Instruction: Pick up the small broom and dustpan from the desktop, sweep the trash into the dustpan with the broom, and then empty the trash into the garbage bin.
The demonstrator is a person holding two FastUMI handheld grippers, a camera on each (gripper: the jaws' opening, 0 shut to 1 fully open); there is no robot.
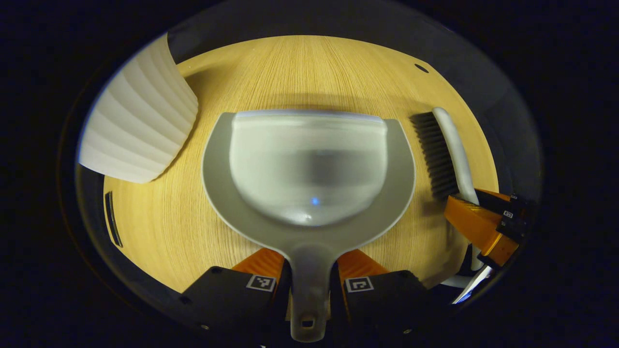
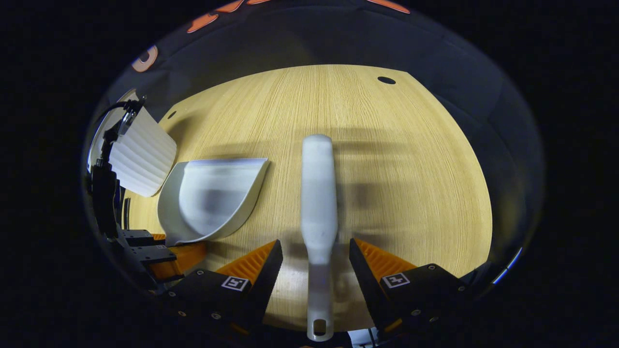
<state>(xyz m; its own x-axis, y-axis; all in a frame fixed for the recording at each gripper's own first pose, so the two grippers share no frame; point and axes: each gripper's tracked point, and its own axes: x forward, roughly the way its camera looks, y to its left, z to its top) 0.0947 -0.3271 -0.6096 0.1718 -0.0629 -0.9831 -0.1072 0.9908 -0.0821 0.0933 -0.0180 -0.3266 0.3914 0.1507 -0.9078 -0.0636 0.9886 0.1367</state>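
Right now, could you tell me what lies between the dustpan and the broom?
Only bare desktop: in the left gripper view, a strip of wood separates the dustpan from the broom.

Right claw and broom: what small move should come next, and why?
Probably close the right claw on the broom handle: its fingers stand open either side of it, while the left claw already clamps the dustpan handle.

broom [image 2: 318,193] bristles hidden, bin [image 1: 138,121] cut off
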